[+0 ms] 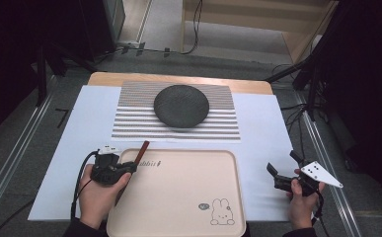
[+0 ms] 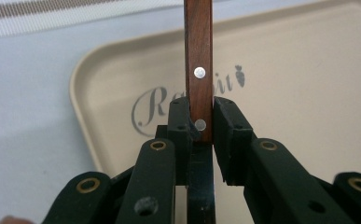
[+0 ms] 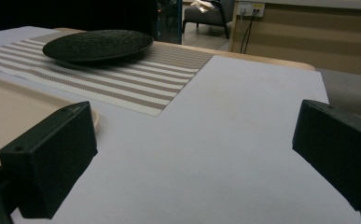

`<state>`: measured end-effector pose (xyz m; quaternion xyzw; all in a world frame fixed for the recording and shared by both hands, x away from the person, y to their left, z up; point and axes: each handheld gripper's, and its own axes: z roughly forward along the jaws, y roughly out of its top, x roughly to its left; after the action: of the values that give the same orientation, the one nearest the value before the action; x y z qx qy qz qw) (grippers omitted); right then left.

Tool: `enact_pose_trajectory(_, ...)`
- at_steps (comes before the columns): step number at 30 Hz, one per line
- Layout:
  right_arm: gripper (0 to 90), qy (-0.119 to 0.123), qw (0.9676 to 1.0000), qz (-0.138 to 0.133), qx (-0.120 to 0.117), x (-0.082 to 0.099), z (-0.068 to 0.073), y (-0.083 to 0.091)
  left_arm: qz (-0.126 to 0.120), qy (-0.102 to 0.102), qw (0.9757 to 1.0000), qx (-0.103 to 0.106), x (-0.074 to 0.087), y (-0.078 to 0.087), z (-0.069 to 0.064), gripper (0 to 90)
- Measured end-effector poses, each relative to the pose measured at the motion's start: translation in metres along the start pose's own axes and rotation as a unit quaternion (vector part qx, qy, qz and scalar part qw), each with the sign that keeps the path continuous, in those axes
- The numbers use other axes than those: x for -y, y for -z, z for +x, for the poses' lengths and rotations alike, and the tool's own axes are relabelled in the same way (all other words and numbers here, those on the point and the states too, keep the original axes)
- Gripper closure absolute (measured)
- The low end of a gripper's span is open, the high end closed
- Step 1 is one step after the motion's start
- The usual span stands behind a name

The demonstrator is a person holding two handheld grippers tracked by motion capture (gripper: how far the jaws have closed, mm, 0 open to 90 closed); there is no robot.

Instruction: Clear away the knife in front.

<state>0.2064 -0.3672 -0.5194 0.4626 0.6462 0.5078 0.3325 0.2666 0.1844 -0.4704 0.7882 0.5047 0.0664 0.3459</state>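
Observation:
My left gripper (image 1: 129, 166) hovers at the near left corner of the beige tray (image 1: 178, 197) and is shut on a brown wooden handle (image 1: 143, 148). In the left gripper view that riveted handle (image 2: 198, 46) stands upright between the pads (image 2: 180, 116) of the gripper (image 2: 200, 106), over the tray's printed lettering (image 2: 150, 107). The handle's other end is hidden behind the gripper. My right gripper (image 1: 281, 162) rests low over the white sheet to the right of the tray, jaws wide open around nothing (image 3: 192, 140).
A dark round plate (image 1: 181, 105) (image 3: 98, 44) sits on a striped placemat (image 1: 129, 118) at the back of the table. A white sheet (image 1: 267, 128) covers the tabletop. The tray carries a rabbit drawing (image 1: 221, 213) near its front right corner.

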Motion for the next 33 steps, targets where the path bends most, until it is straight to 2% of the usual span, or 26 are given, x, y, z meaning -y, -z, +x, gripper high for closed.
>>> enact_pose_trajectory(9, 0.0, 0.002, 1.0000, 0.002, 0.001, 0.000, 0.000, 0.000, -0.005, 0.021, 0.9998, 0.004, 0.025, 0.001, 0.003, 76.4)
enact_pose_trajectory(13, 0.0, 0.005, 1.0000, 0.002, 0.002, 0.000, 0.001, 0.000, -0.005, 0.016, 0.9999, -0.004, 0.036, -0.001, -0.002, 76.3)
enact_pose_trajectory(18, 0.0, 0.004, 1.0000, 0.003, 0.003, 0.000, 0.001, 0.000, -0.015, 0.019, 0.9996, -0.012, 0.039, 0.000, -0.001, 75.9)
enact_pose_trajectory(20, 0.0, 0.004, 1.0000, 0.002, 0.002, 0.000, 0.001, 0.000, -0.024, 0.005, 0.9992, -0.032, 0.037, 0.001, -0.004, 66.8)
enact_pose_trajectory(22, 0.0, 0.003, 1.0000, 0.002, 0.002, 0.000, 0.001, 0.000, -0.027, 0.000, 0.9991, -0.032, 0.035, 0.003, -0.006, 61.1)
enact_pose_trajectory(24, 0.0, 0.004, 1.0000, 0.002, 0.002, 0.000, 0.001, 0.000, -0.041, -0.011, 0.9985, -0.033, 0.030, 0.007, -0.010, 60.7)
enact_pose_trajectory(25, 0.0, 0.005, 1.0000, 0.003, 0.002, 0.000, 0.001, 0.000, -0.047, -0.021, 0.9981, -0.034, 0.025, 0.009, -0.011, 65.1)
enact_pose_trajectory(26, 0.0, 0.005, 1.0000, 0.002, 0.002, 0.000, 0.001, 0.000, -0.047, -0.021, 0.9981, -0.034, 0.025, 0.009, -0.011, 68.5)
enact_pose_trajectory(27, 0.0, 0.005, 1.0000, 0.002, 0.002, 0.000, 0.001, 0.000, -0.050, -0.026, 0.9980, -0.030, 0.023, 0.010, -0.012, 68.5)
enact_pose_trajectory(28, 0.0, 0.004, 1.0000, 0.002, 0.002, 0.000, 0.001, 0.000, -0.052, -0.032, 0.9978, -0.024, 0.020, 0.010, -0.013, 78.5)
enact_pose_trajectory(29, 0.0, 0.004, 1.0000, 0.002, 0.002, 0.000, 0.001, 0.000, -0.050, -0.037, 0.9979, -0.021, 0.019, 0.010, -0.013, 78.5)
enact_pose_trajectory(30, 0.0, 0.003, 1.0000, 0.003, 0.003, 0.000, 0.001, 0.000, -0.049, -0.047, 0.9977, -0.010, 0.016, 0.008, -0.015, 86.3)
enact_pose_trajectory(31, 0.0, 0.003, 1.0000, 0.003, 0.003, 0.000, 0.001, 0.000, -0.049, -0.047, 0.9977, -0.010, 0.016, 0.008, -0.015, 87.9)
enact_pose_trajectory(33, 0.0, 0.005, 1.0000, 0.003, 0.002, 0.000, 0.001, 0.000, -0.044, -0.059, 0.9973, -0.003, 0.014, 0.005, -0.019, 88.7)
